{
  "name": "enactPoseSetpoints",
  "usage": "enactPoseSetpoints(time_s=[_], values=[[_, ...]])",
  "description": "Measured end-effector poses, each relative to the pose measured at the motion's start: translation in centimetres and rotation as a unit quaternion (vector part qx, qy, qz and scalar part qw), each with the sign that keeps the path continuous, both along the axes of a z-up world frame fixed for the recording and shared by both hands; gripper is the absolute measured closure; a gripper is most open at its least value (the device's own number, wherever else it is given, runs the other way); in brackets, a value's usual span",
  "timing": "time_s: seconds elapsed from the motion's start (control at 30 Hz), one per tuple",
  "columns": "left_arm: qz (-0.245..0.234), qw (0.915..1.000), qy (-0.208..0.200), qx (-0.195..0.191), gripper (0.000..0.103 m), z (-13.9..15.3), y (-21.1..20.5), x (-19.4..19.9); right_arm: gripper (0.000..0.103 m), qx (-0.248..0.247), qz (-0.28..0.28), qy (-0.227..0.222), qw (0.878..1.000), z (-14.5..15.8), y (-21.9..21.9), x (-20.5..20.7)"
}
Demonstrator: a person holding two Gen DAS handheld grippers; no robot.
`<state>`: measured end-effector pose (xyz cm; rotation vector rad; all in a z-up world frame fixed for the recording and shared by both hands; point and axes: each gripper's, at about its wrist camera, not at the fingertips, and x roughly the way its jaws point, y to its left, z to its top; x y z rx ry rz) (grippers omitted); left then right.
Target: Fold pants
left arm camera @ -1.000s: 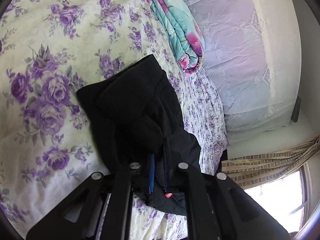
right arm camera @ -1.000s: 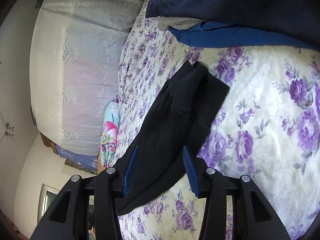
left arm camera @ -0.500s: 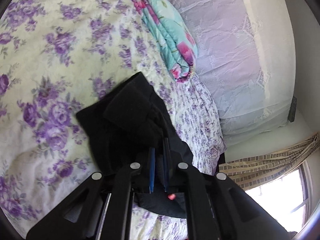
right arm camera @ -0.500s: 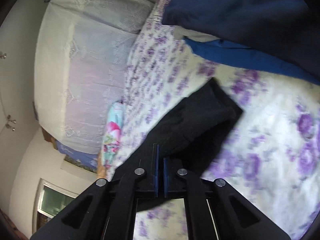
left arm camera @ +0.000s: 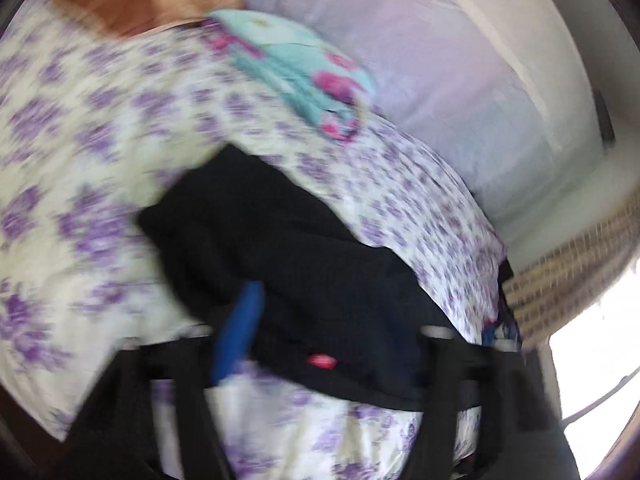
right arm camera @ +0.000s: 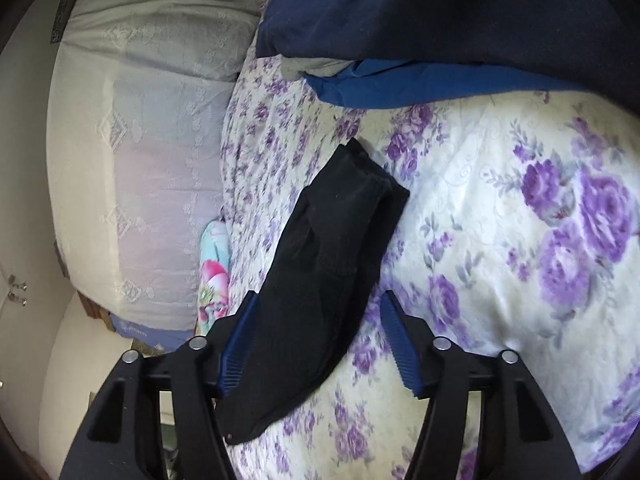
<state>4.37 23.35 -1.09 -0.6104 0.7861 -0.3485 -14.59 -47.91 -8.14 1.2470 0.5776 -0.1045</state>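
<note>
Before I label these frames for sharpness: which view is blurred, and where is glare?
Left wrist view: heavy motion blur smears the floral bedspread, the black pants and the left hand-held gripper; the window at lower right is blown out white. Right wrist view: mostly sharp, evenly lit, fisheye-curved at the edges, with the pants crisp.

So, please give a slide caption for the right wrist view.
Open right gripper straddles folded black fabric pants on purple-flowered bedsheet.
</note>
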Motion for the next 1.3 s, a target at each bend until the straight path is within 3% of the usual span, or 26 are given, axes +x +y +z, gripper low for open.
enactPoseSetpoints(time_s=[0.1,0.2,0.27,0.33,0.37,0.43,0.5,0.63,0.73,0.9,1.0,1.03,1.1,1.17,1.3], values=[[-0.080,0.9958,-0.029,0.034,0.017,0.7,-7.8,0.9,0.030,-0.015,-0.029,-0.012,0.999,0.2,0.4,0.9],[-0.163,0.9839,-0.022,0.069,0.017,-1.3,-16.1,2.1,0.033,-0.043,-0.050,-0.017,0.998,0.2,0.8,1.0],[-0.187,0.9763,-0.002,0.109,0.017,-3.6,-19.9,2.8,0.051,-0.061,-0.063,-0.011,0.996,-0.1,1.0,0.7],[-0.209,0.9664,0.023,0.148,0.017,-6.5,-23.1,3.1,0.087,-0.052,-0.078,-0.008,0.996,-1.3,0.5,0.0],[-0.207,0.9638,0.031,0.166,0.017,-7.3,-23.7,3.0,0.089,-0.043,-0.077,-0.018,0.996,-1.8,0.2,-0.2],[-0.198,0.9572,0.010,0.211,0.017,-8.2,-24.8,1.9,0.089,-0.052,-0.072,-0.026,0.996,-1.5,0.3,-0.4],[-0.194,0.9453,-0.010,0.262,0.017,-8.0,-25.7,0.7,0.088,-0.069,-0.072,-0.017,0.995,-1.1,0.5,-0.1],[-0.216,0.9482,-0.031,0.231,0.017,-6.4,-26.4,-0.4,0.085,-0.055,-0.076,-0.019,0.995,-1.0,0.4,0.2],[-0.208,0.9470,-0.051,0.239,0.016,-5.5,-28.4,-0.3,0.086,-0.064,-0.077,-0.013,0.995,-1.0,0.5,0.3],[-0.207,0.9322,-0.023,0.296,0.015,-7.6,-32.2,0.4,0.087,-0.067,-0.079,-0.018,0.994,-0.9,0.7,0.0],[-0.190,0.9178,-0.053,0.345,0.010,-8.1,-33.6,-0.6,0.088,-0.097,-0.084,-0.018,0.992,0.0,1.4,0.1],[-0.189,0.9181,-0.055,0.344,0.010,-8.1,-33.3,-0.8,0.088,-0.103,-0.086,-0.021,0.991,0.3,1.7,0.1],[-0.200,0.9273,-0.045,0.313,0.010,-7.6,-32.3,-0.6,0.089,-0.118,-0.088,-0.034,0.989,1.7,2.4,0.1],[-0.201,0.9431,-0.038,0.262,0.010,-7.0,-30.3,-0.6,0.089,-0.155,-0.081,-0.040,0.984,3.7,3.5,0.5],[-0.130,0.9716,-0.045,0.192,0.009,-5.8,-22.8,-1.0,0.089,-0.270,-0.038,-0.055,0.961,8.8,8.0,3.0]])
